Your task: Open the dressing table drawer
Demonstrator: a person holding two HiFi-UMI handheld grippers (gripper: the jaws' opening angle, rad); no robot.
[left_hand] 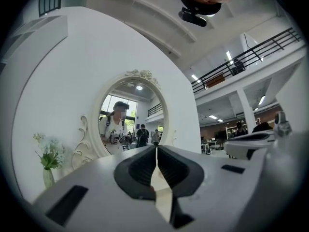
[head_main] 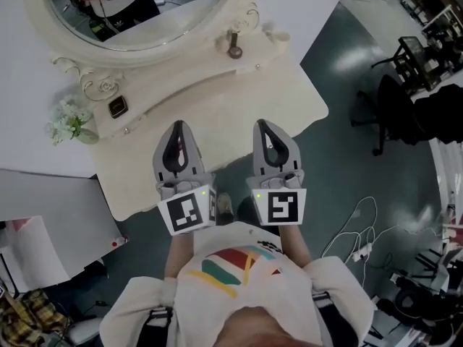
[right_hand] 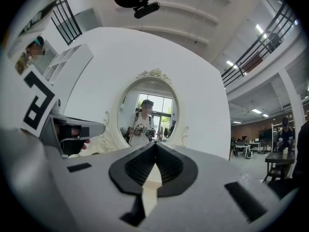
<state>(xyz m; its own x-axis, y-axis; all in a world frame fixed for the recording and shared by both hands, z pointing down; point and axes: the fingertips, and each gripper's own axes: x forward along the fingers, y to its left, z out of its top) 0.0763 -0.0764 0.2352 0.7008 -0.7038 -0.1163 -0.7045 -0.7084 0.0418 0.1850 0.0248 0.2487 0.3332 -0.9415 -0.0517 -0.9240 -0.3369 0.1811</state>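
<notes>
A white shirt (head_main: 239,280) with coloured stripes is seen at the bottom of the head view, on the person holding both tools. Just ahead of it the left tongs (head_main: 179,125) and the right tongs (head_main: 262,123) are held side by side, slightly apart and roughly level, each backed by a marker cube, the left one (head_main: 189,210) and the right one (head_main: 282,206). In both gripper views the jaws are shown pressed together, with nothing gripped between them.

The tips of both tongs are held above the near part of the cream dressing table bench (head_main: 239,103), whose scalloped edge runs slantwise under them; whether anything is touched cannot be told. The drawer front is not shown from this steep angle. Only two small knobs, one (head_main: 126,130) at the left and one (head_main: 257,66) at the right, are made out on the low raised tier at the back of the bench.

On that tier a small dark object (head_main: 118,107) is set beside a sprig of white flowers (head_main: 66,119). Beyond them the oval mirror (head_main: 137,9) in its ornate frame is stood against a white wall, and the person is reflected in it. To the right, white cables (head_main: 358,230) are strewn on the grey-green floor (head_main: 347,157), with a black office chair (head_main: 394,107) farther off.
</notes>
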